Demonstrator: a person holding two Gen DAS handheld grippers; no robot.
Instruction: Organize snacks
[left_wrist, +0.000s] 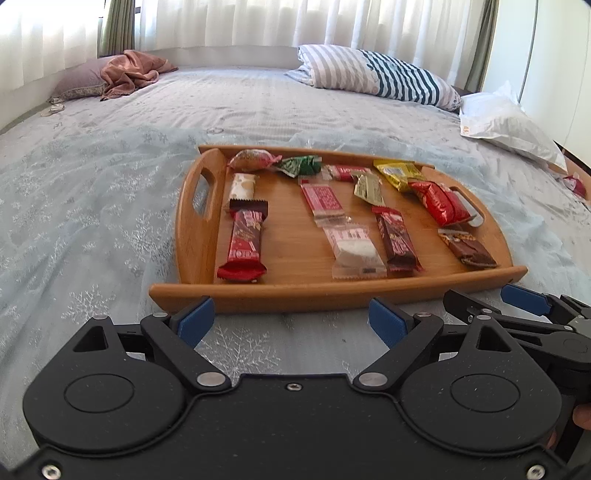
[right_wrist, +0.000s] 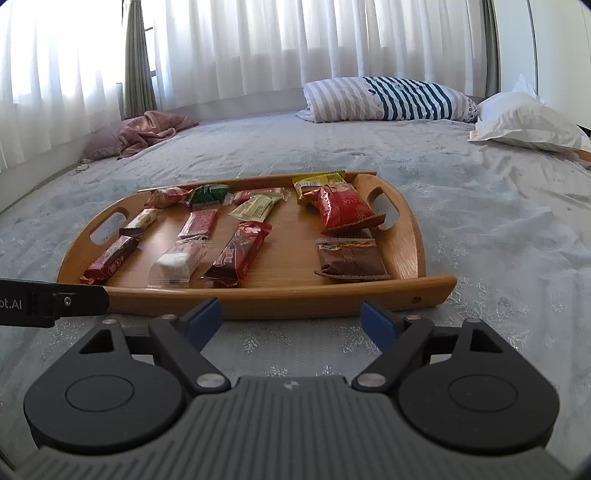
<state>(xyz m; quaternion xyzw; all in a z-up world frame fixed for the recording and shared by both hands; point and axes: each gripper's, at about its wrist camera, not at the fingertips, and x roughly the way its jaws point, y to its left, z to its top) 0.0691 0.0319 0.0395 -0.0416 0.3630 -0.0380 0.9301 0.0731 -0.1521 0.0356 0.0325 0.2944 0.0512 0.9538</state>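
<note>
A wooden tray (left_wrist: 295, 295) (right_wrist: 295, 297) lies on the bed with several wrapped snacks spread over it. Among them are a red bar (left_wrist: 245, 243) (right_wrist: 110, 260), a white nougat piece (left_wrist: 354, 247) (right_wrist: 181, 260), a dark red bar (left_wrist: 397, 240) (right_wrist: 240, 251), a brown bar (left_wrist: 467, 247) (right_wrist: 351, 260), a red packet (left_wrist: 441, 203) (right_wrist: 343, 210) and a yellow packet (left_wrist: 397, 171). My left gripper (left_wrist: 291, 310) hovers open just before the tray's near rim, nothing between its blue pads. My right gripper (right_wrist: 291, 314) is likewise open and empty at the same rim, to the right.
Light snowflake-patterned bedding (left_wrist: 92, 221) surrounds the tray. A striped pillow (left_wrist: 380, 74) and a white pillow (left_wrist: 509, 125) lie at the far right. A pink blanket (left_wrist: 129, 72) is bunched on a purple pillow at the far left. Curtains hang behind.
</note>
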